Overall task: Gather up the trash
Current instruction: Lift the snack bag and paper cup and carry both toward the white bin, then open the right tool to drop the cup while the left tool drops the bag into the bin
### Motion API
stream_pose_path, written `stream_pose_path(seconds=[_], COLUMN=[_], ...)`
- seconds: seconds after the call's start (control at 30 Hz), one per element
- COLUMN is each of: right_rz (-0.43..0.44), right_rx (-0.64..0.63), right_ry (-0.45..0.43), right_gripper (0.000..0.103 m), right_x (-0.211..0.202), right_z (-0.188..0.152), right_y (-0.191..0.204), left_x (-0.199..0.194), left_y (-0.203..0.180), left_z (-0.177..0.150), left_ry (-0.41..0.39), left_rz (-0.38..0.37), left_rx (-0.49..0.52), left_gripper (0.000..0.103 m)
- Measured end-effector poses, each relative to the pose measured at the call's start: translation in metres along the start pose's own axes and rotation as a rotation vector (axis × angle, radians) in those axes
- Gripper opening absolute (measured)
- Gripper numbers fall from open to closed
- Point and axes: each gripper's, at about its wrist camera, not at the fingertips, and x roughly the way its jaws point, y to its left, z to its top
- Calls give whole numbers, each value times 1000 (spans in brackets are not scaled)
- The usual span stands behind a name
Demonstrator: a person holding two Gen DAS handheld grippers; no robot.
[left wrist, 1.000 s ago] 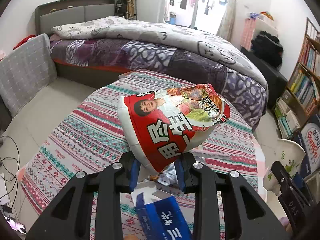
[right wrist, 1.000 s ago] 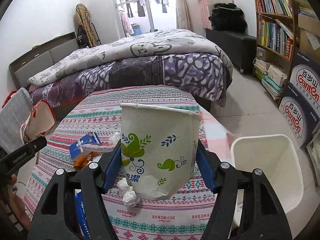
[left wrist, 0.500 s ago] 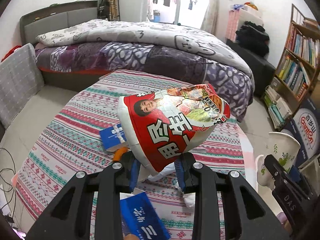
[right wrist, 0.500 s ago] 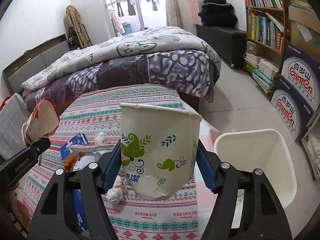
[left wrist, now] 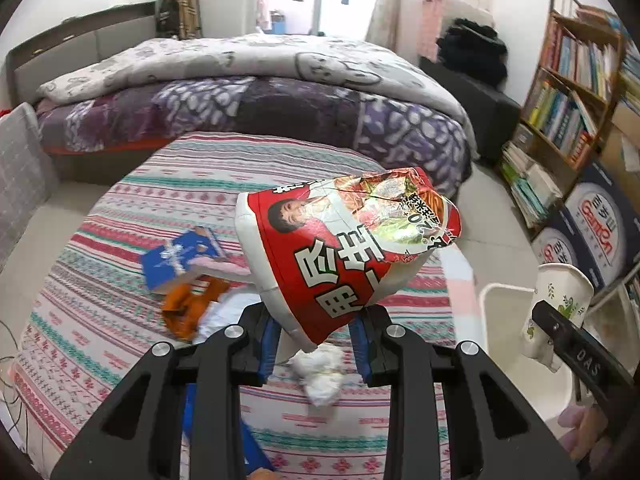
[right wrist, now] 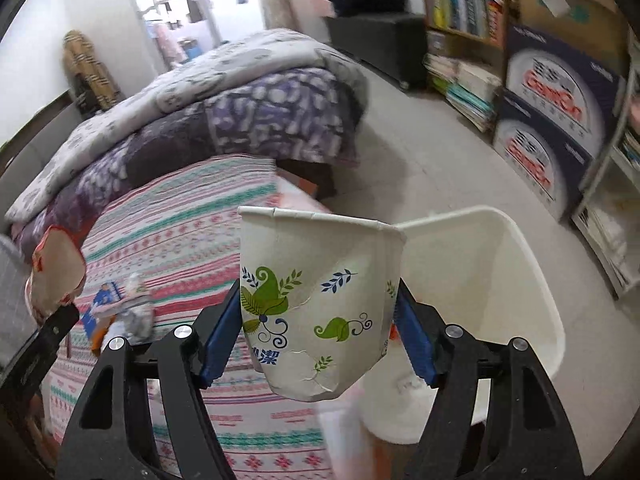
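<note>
Change since earlier frames: both hand-held grippers having shifted toward the white bin (right wrist: 480, 280), which is now sitting larger behind the paper cup (right wrist: 316, 304); blue carton (left wrist: 180, 256) and orange wrapper (left wrist: 188, 308) now lying further left in the left view.

Item, right hand-held gripper (right wrist: 316, 336): jaws opening, crumpled paper cup with green leaf print still sitting between the blue pads, rim up, in front of the bin's left rim.

Item, left hand-held gripper (left wrist: 314, 338): pinching the base of a crushed red noodle cup (left wrist: 344, 248), which is tilting up and right above the desk (left wrist: 100, 288).

Item, desk surface: crumpled white tissue (left wrist: 320, 368) lying just beyond the left jaws; carton and wrapper touching each other.

Item, beyond: bed (left wrist: 260, 100) standing behind the desk; bookshelf (left wrist: 568, 92) standing at right.
</note>
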Motion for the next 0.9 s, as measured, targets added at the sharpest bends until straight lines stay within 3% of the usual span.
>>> stream_pose_path(seconds=[0.3, 0.9], right_rz=[-103, -93], right_rx=[128, 362], right_ry=[-5, -23], right_gripper=[87, 88], right_x=[-6, -24], right_z=[8, 18], right_y=[-55, -139], left_x=[12, 39], left_y=[-55, -165], left_z=[-10, -49], left_ry=[51, 188], left_rz=[-98, -323], left_rx=[73, 233], left_gripper=[31, 31])
